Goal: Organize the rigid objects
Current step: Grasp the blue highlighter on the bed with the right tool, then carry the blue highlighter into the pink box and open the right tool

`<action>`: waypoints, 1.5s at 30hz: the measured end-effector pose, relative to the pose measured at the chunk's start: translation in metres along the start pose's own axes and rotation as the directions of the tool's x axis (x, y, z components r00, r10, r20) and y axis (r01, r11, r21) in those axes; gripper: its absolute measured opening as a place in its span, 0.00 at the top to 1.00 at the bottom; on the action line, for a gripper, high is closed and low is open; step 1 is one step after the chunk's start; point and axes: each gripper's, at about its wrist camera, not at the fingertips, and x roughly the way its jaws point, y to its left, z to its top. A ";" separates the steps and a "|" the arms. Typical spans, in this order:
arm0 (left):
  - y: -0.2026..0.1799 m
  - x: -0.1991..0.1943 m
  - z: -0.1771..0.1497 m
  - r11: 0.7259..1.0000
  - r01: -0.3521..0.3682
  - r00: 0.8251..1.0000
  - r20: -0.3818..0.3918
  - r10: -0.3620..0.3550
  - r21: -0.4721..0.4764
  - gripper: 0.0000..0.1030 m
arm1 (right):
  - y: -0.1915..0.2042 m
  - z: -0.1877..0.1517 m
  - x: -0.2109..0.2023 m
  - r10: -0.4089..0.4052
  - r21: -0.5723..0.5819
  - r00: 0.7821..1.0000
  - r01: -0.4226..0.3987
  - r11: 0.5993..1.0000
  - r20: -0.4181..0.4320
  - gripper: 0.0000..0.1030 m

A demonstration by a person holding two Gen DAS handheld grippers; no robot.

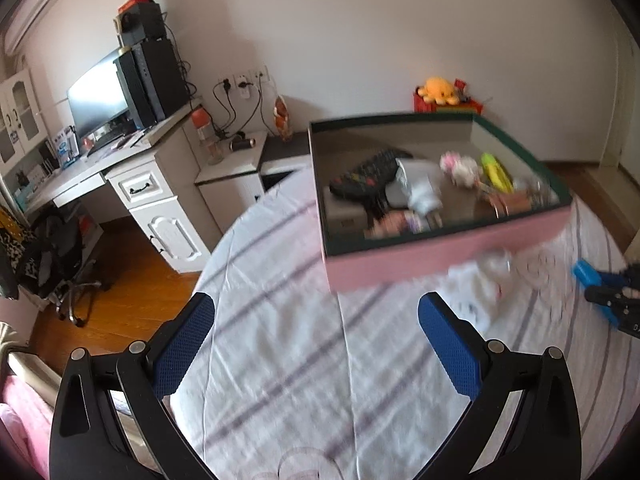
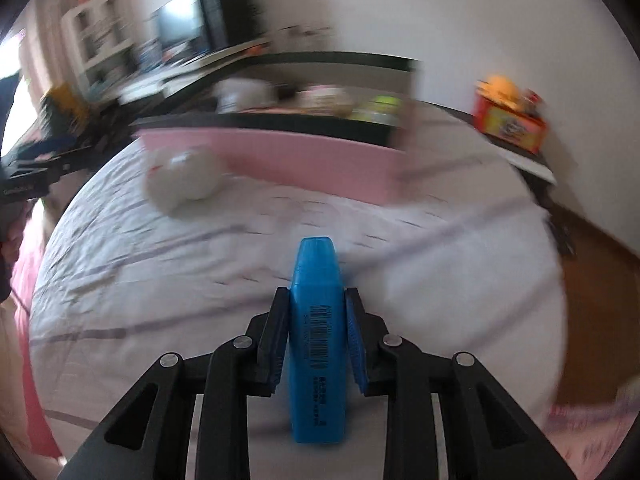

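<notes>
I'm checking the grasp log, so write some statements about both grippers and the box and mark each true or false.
1. The right gripper has its jaws closed on a blue highlighter. True.
2. The left gripper holds a remote. False: its jaws are open and empty.
3. The pink box is empty. False: it holds a remote control, a yellow-green highlighter and more.
4. A white soft toy lies outside the box, against its pink wall. True.

Soft daylight fills both views, with glare on the monitor (image 1: 100,92). Motion blur smears the right wrist view heavily, the left wrist view lightly. Fisheye bending darkens all corners.
</notes>
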 end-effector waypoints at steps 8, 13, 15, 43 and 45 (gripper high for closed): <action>0.007 0.043 0.038 0.999 -0.011 0.999 -0.031 0.010 -0.043 0.19 | -0.044 0.017 0.010 -0.005 0.140 0.999 -0.001 0.990 0.040 0.74; 0.007 0.072 0.042 0.999 0.032 0.994 -0.105 -0.036 -0.044 0.58 | -0.040 0.033 0.022 -0.012 0.133 0.999 0.008 0.991 0.032 0.74; 0.006 0.079 0.042 0.998 0.048 0.992 -0.111 -0.053 -0.046 0.68 | -0.044 0.038 0.026 -0.016 0.135 1.000 0.012 0.991 0.026 0.74; 0.003 0.087 0.043 0.991 0.131 0.986 -0.104 -0.131 -0.009 0.90 | -0.048 0.060 0.015 -0.057 0.135 0.997 0.049 0.990 0.052 0.74; 0.004 0.087 0.043 0.991 0.131 0.986 -0.103 -0.131 -0.007 0.90 | -0.046 0.066 0.009 -0.066 0.129 0.996 0.057 0.990 0.067 0.74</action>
